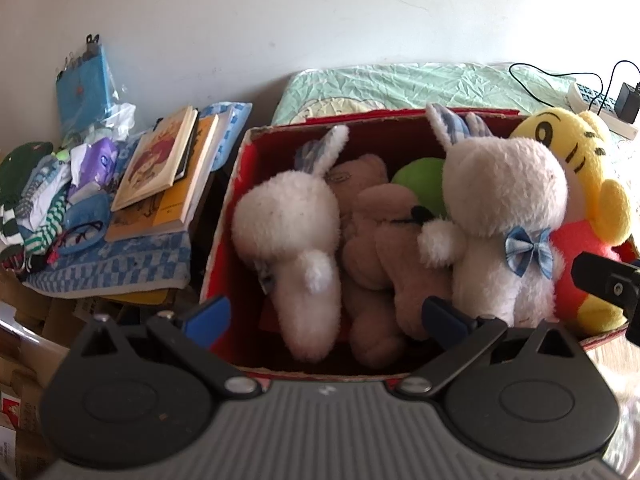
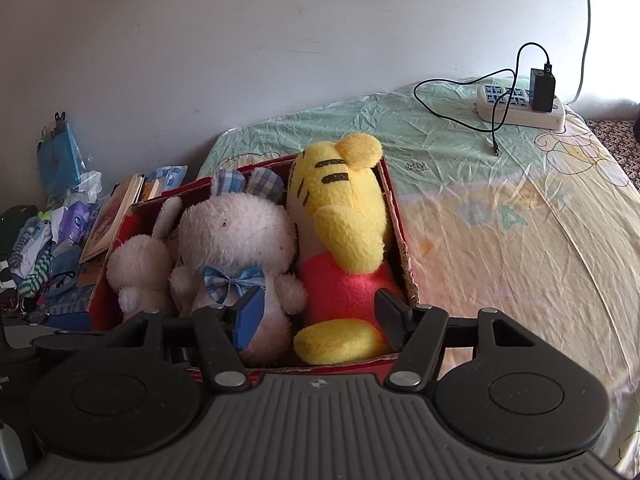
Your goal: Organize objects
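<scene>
five plushies are crammed into the red cardboard box (image 1: 240, 184) on the bed (image 2: 520, 240) right now: a small white bunny (image 1: 288, 236) lying on the left, a tan bear (image 1: 372, 248) in the middle with something green (image 1: 420, 184) under it, a bigger white bunny with a blue bow (image 1: 504, 224), and a yellow tiger (image 2: 340, 232) wedged along the right wall.

my left gripper (image 1: 324, 316) hovers over the near edge of the box, spread wide with nothing in it. my right gripper (image 2: 320, 316) is also wide open and empty, straddling the tiger's foot end and the bow bunny's side.

what worries me is that the box looks overfull. the tiger's head and the bow bunny's ears stick up above the rim, so if i push anything else in, or try to lift the box, one of them could pop out onto the bed. the cardboard wall next to the tiger looks ragged too, so squeezing against it might bend or tear it. plush is squishy, so a shallow pinch could slip off.

off to the left there's a messy pile with books (image 1: 168, 168) on a blue checked cloth (image 1: 120, 264), plus socks (image 1: 40, 208), none of it sorted yet. the power strip (image 2: 520, 104) and its cable sit well apart at the far end of the bed.
</scene>
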`<act>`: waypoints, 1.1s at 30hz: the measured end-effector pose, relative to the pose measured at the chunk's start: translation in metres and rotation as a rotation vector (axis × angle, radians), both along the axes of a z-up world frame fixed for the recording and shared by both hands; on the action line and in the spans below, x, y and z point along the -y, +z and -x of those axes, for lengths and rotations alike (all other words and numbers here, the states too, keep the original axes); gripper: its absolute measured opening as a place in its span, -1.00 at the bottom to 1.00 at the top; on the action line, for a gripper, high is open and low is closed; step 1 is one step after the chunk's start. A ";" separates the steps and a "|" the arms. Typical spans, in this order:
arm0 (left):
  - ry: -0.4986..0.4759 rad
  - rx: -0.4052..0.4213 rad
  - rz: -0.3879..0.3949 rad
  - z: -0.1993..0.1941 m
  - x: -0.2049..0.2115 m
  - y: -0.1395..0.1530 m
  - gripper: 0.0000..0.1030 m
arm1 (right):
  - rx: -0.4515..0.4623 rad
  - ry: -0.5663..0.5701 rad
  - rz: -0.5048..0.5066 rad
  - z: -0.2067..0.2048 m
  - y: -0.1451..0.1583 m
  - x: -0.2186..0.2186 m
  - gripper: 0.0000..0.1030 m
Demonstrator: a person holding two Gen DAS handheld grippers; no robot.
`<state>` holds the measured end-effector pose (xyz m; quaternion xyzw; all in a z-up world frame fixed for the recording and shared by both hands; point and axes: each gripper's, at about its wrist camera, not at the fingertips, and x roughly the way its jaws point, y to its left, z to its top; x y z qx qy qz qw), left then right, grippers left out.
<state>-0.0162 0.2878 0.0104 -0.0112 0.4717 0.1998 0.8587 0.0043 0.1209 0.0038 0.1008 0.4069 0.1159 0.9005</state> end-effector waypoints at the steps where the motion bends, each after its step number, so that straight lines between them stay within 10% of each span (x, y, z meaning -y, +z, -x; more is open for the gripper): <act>1: 0.001 0.000 0.002 0.000 0.000 0.000 0.97 | 0.001 0.002 0.001 0.000 0.000 0.000 0.25; 33: 0.014 0.016 -0.053 0.001 0.001 0.002 0.97 | 0.015 -0.010 0.017 0.002 -0.002 -0.001 0.25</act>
